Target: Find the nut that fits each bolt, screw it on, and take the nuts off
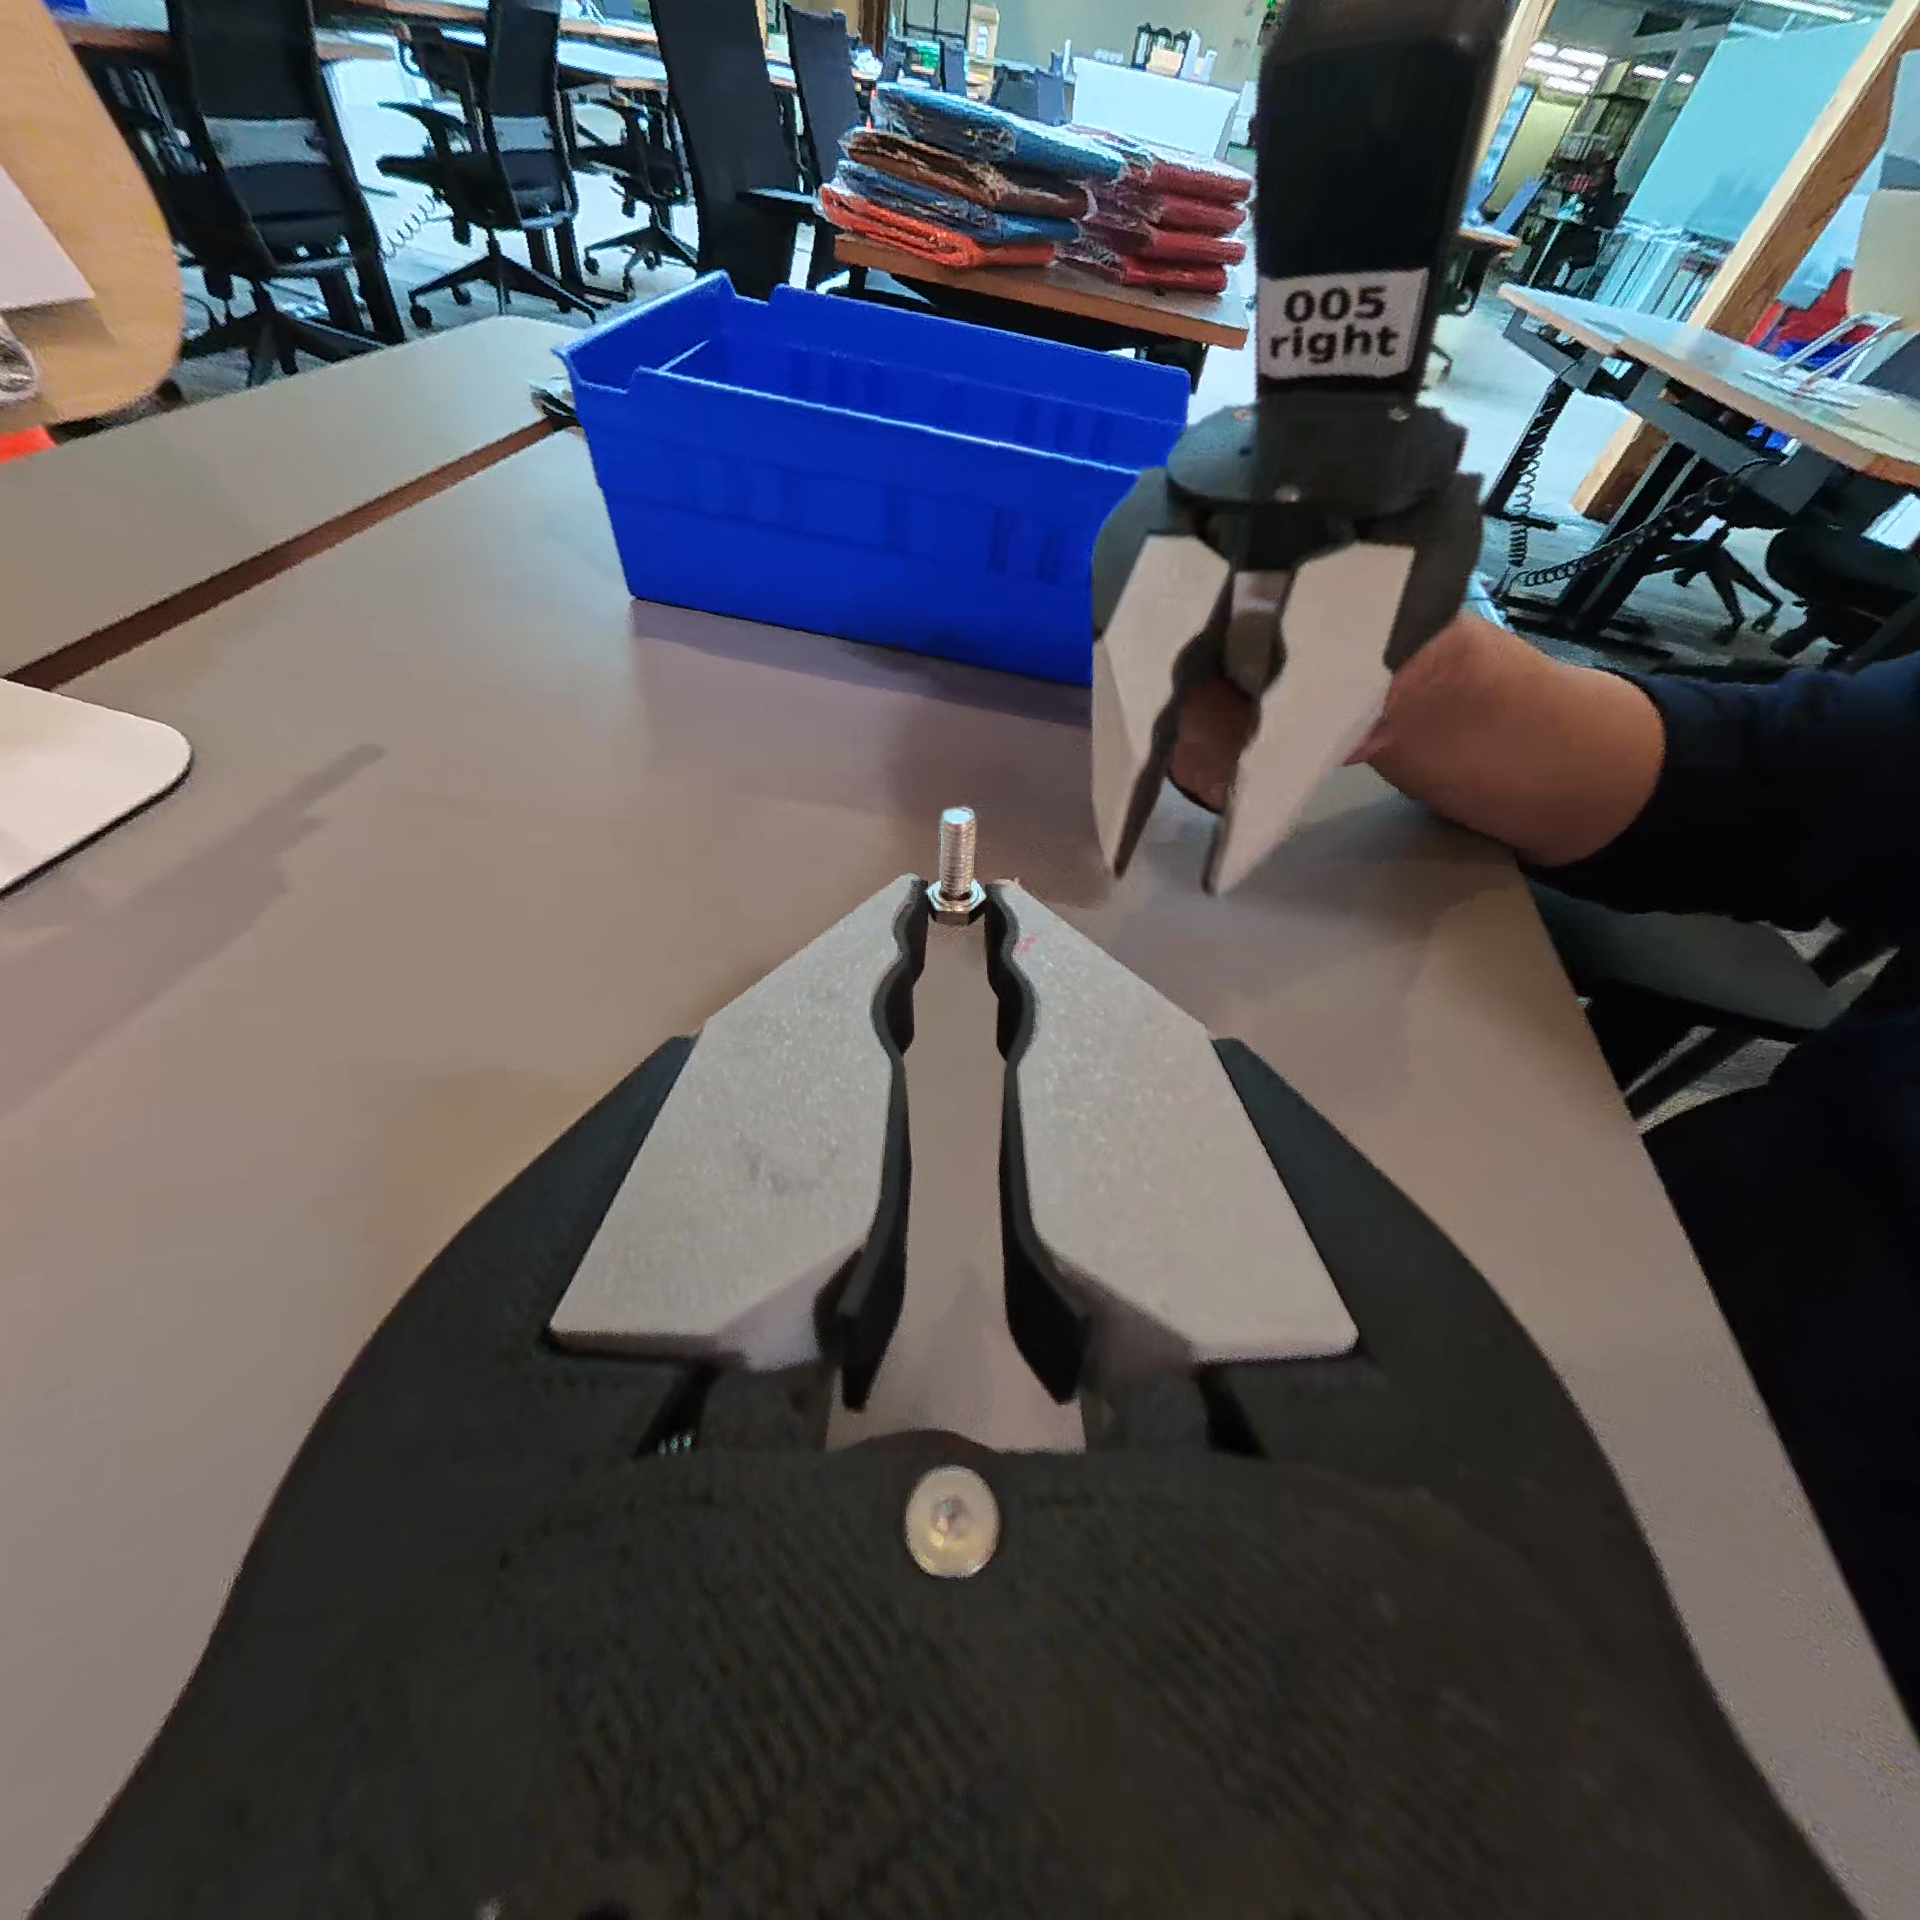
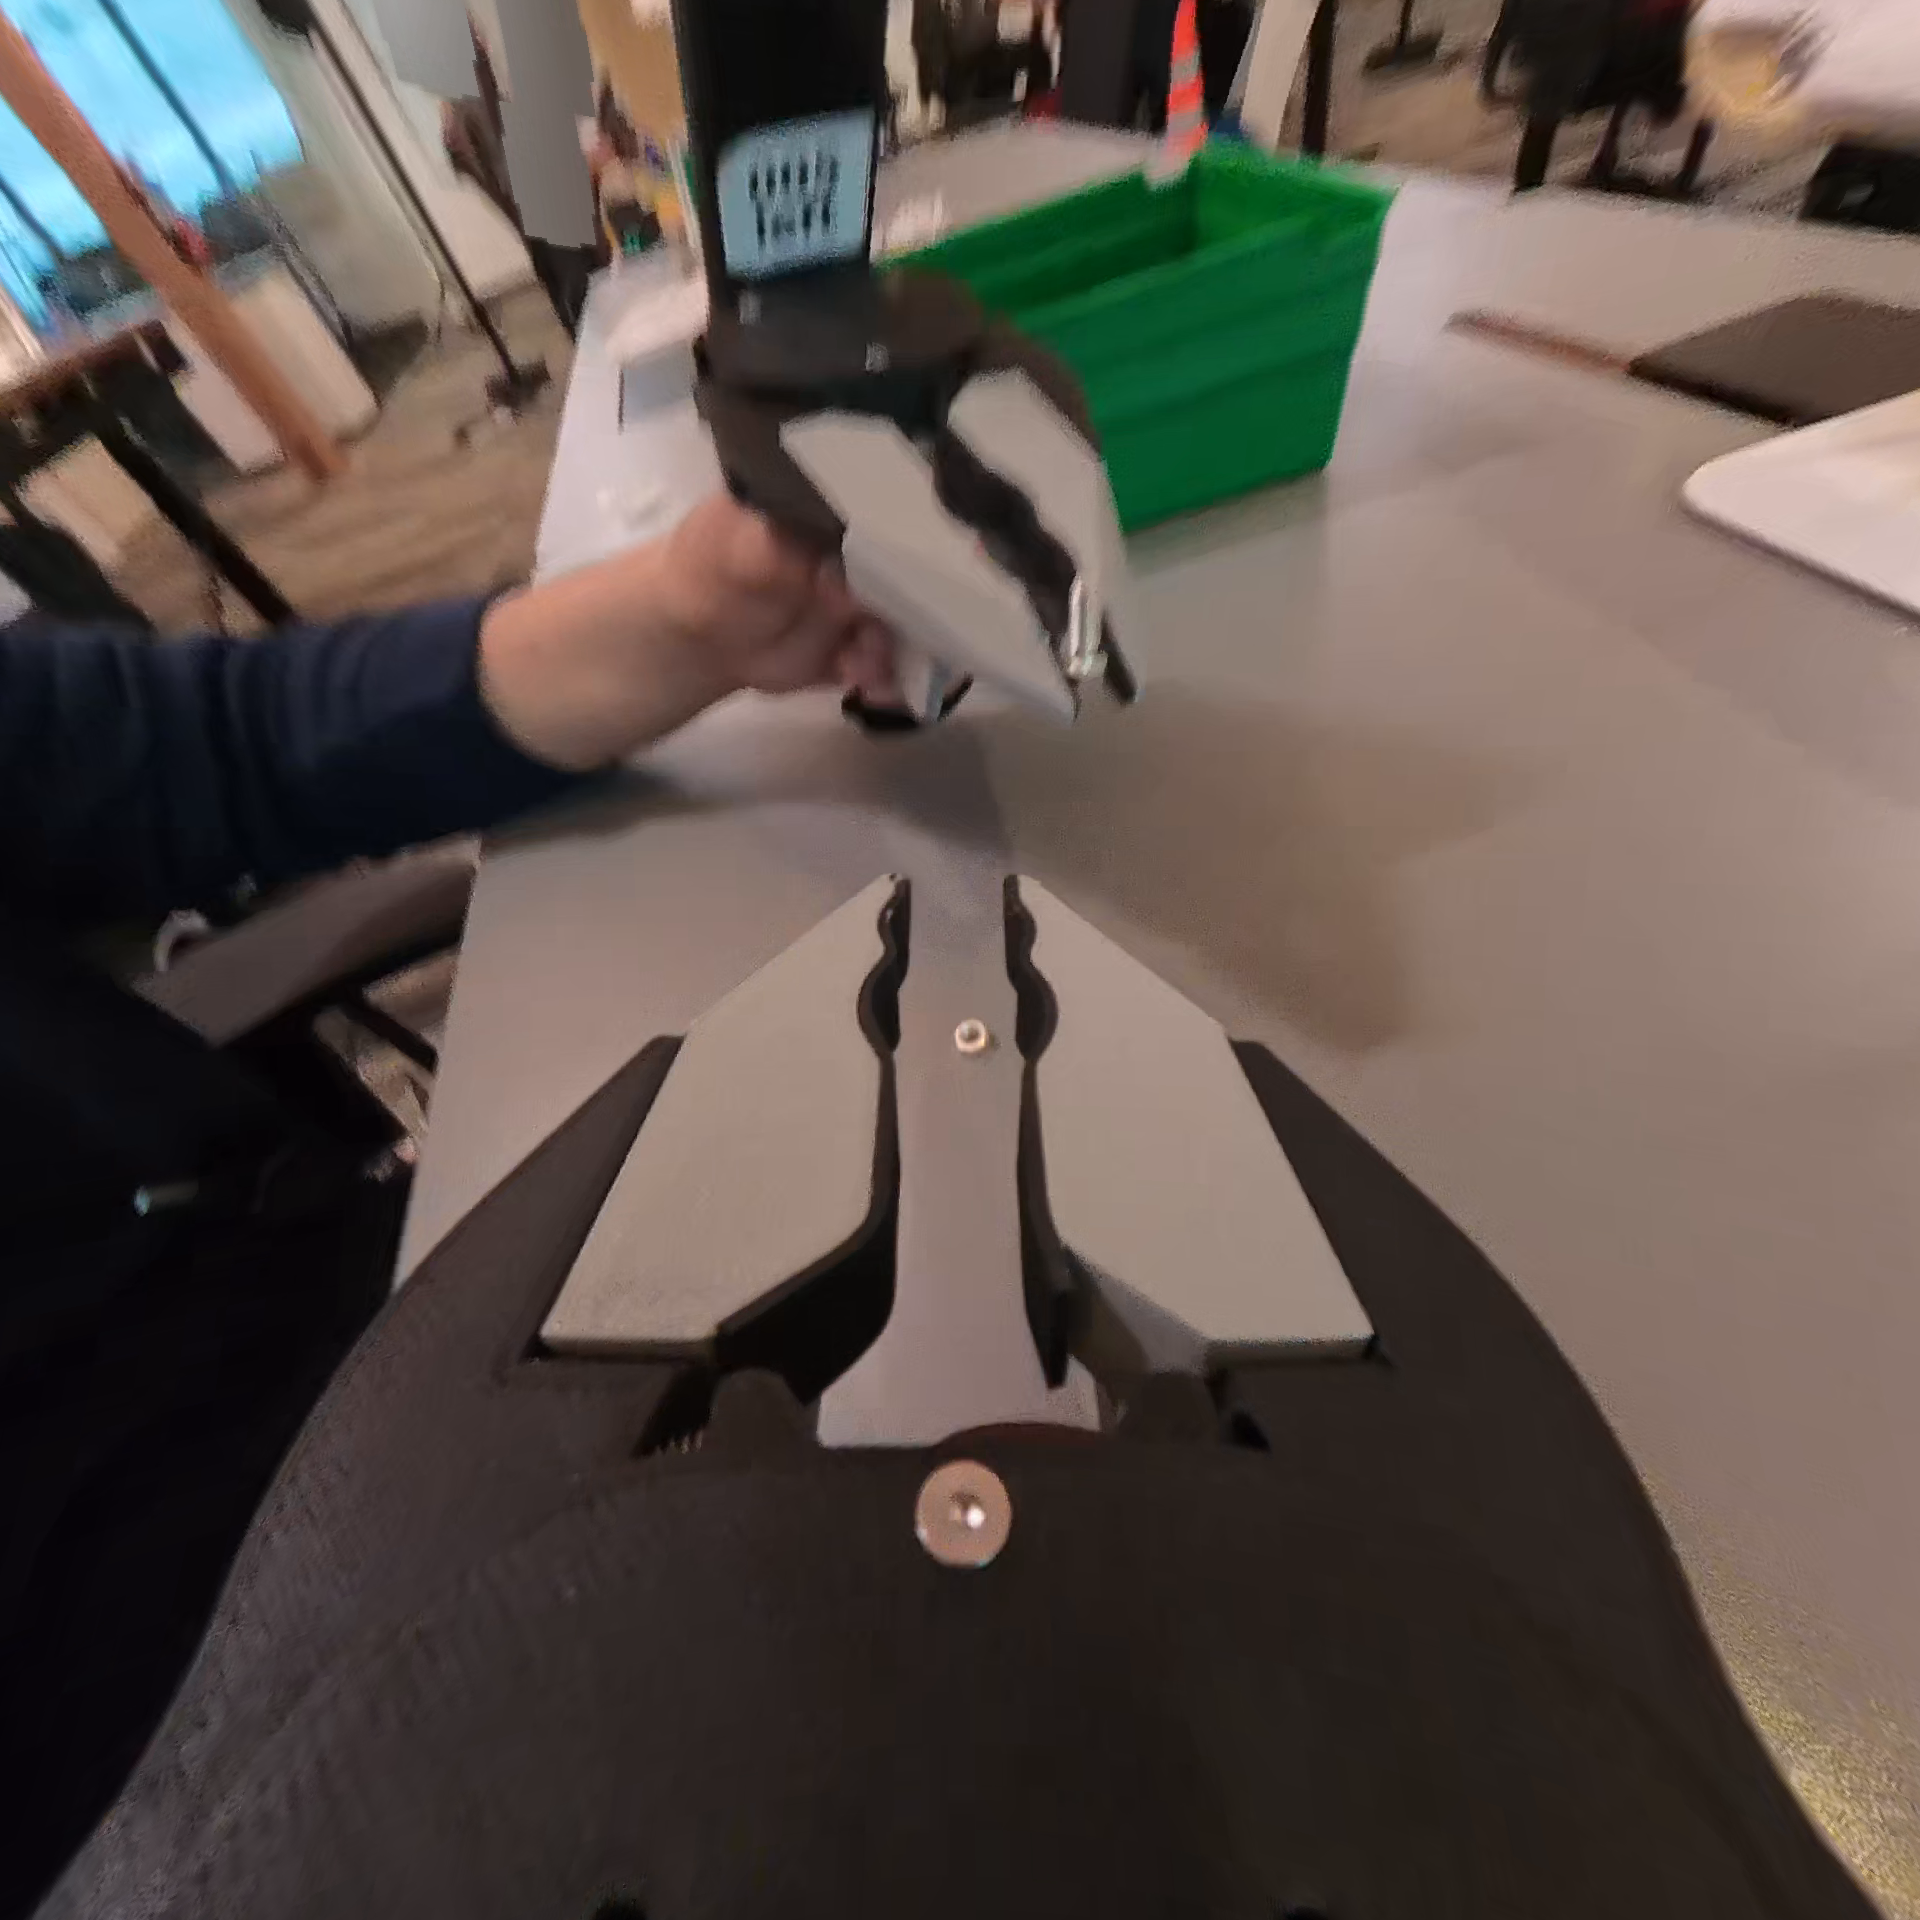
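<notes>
At the centre of the left wrist view, your left gripper (image 1: 958,902) is closed on a small silver bolt (image 1: 956,847), which stands upright with its threaded shank pointing up past the fingertips. A hex nut (image 1: 950,906) sits on the bolt at the level of the black finger pads (image 1: 912,935), which pinch it from both sides. Your right gripper (image 1: 1164,868) hangs to the right of the bolt, tips pointing down toward the grey table (image 1: 416,935), its jaws slightly parted and holding nothing. Behind them a blue bin (image 1: 862,499) stands on the table, and your right hand (image 1: 1455,727) shows behind the right gripper.

From the right wrist view, which is blurred, your right gripper (image 2: 956,888) is seen over the table near its edge with a gap between the fingers. A second, loose hex nut (image 2: 971,1034) lies flat on the table, seen through that gap, touching neither finger. Farther off, your left gripper (image 2: 1091,665) holds the bolt (image 2: 1081,623) at its tips, with your left hand (image 2: 707,623) behind it. A green bin (image 2: 1195,312) stands beyond.
</notes>
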Available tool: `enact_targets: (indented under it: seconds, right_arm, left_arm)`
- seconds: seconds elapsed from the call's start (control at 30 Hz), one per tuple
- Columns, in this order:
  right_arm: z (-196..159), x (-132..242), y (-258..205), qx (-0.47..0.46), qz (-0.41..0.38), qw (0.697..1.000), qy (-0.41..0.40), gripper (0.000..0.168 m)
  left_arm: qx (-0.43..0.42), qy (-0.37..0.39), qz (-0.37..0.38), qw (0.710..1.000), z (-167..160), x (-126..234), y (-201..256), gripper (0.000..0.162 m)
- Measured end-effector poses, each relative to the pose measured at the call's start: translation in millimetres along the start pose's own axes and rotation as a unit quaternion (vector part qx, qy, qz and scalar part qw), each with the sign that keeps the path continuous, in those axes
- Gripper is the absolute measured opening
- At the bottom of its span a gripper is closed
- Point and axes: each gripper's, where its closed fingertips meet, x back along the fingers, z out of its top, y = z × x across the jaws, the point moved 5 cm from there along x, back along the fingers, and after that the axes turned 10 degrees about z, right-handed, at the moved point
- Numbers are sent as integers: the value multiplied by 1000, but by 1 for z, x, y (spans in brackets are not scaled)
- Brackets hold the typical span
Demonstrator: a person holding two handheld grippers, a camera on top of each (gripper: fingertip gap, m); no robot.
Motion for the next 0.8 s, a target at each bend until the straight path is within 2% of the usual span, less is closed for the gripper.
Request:
enact_targets:
  seconds: [0.27,0.6,0.7,0.8]
  right_arm:
    - [-51,-39,1,84,-20,977,-195,22]
    - [-55,-54,11,119,-19,961,-251,19]
    - [-56,-56,9,115,-8,963,-243,7]
    - [-57,-55,10,111,-7,965,-239,7]
  left_arm:
    - [-82,16,-40,996,-14,11,1,9]
    - [-67,11,-36,997,-23,7,-10,9]
    - [-67,16,-28,997,-21,9,-13,9]
    - [-62,22,-29,997,-19,10,-14,9]
